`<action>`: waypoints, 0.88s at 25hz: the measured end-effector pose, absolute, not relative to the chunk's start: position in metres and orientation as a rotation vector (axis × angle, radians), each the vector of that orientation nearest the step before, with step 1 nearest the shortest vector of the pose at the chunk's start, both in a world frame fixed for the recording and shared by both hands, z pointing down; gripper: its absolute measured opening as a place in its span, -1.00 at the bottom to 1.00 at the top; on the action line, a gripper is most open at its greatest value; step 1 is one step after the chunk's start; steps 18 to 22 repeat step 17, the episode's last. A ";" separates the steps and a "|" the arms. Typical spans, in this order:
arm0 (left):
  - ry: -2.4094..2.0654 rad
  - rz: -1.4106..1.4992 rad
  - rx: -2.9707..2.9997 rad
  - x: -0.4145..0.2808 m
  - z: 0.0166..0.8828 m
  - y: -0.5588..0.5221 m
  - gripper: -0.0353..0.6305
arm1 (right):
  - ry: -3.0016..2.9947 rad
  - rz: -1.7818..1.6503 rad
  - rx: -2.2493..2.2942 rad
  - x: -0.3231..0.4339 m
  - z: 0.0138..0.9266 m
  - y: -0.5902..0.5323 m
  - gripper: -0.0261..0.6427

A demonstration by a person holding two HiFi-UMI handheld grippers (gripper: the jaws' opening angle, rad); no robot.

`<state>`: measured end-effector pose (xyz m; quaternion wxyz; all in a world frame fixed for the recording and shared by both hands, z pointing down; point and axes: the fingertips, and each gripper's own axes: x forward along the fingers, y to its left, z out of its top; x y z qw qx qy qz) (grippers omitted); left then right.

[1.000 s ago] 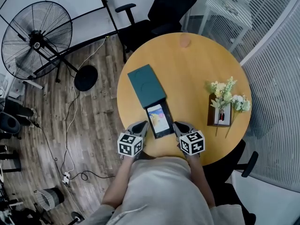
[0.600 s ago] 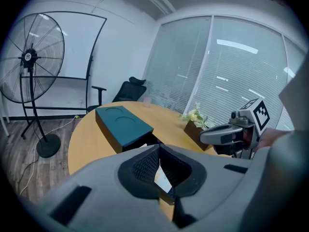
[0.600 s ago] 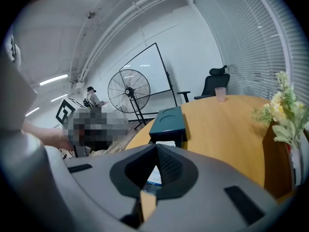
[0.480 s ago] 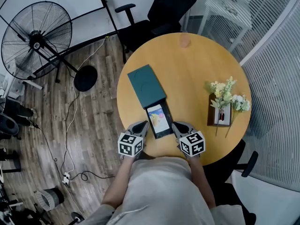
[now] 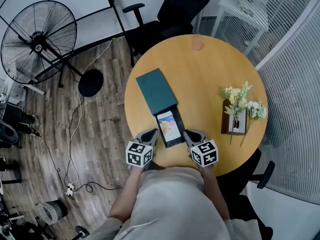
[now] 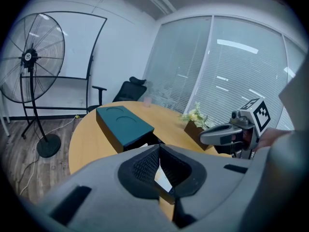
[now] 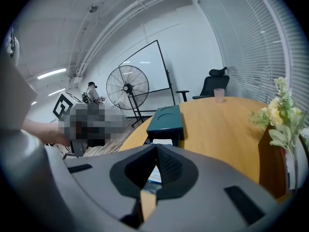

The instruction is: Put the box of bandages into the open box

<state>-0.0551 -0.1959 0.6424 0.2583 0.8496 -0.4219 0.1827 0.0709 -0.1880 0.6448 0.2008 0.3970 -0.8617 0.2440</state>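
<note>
The dark teal box (image 5: 156, 90) lies on the round wooden table (image 5: 210, 74) with its black drawer (image 5: 170, 129) pulled out toward me. The colourful box of bandages (image 5: 169, 124) lies inside that drawer. My left gripper (image 5: 152, 133) rests at the table's near edge just left of the drawer, shut with nothing between its fingers. My right gripper (image 5: 188, 133) sits just right of the drawer, also shut and empty. In the left gripper view the teal box (image 6: 124, 124) lies ahead of the closed left gripper (image 6: 159, 151). The right gripper view shows the teal box (image 7: 165, 117) beyond the closed right gripper (image 7: 156, 149).
A brown planter with pale flowers (image 5: 237, 111) stands on the table's right side, and a small pink cup (image 5: 197, 44) near the far edge. A standing fan (image 5: 40, 36) is on the floor at left, and a black office chair (image 5: 170, 14) stands behind the table.
</note>
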 end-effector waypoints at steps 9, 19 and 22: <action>-1.158 0.490 2.297 -0.059 0.642 -0.198 -0.86 | -2.372 0.700 1.113 0.072 0.650 -0.188 -0.94; -1.155 0.487 2.299 -0.059 0.643 -0.197 -0.86 | -2.369 0.693 1.106 0.069 0.651 -0.188 -0.94; -1.155 0.487 2.299 -0.059 0.643 -0.197 -0.86 | -2.369 0.693 1.106 0.069 0.651 -0.188 -0.94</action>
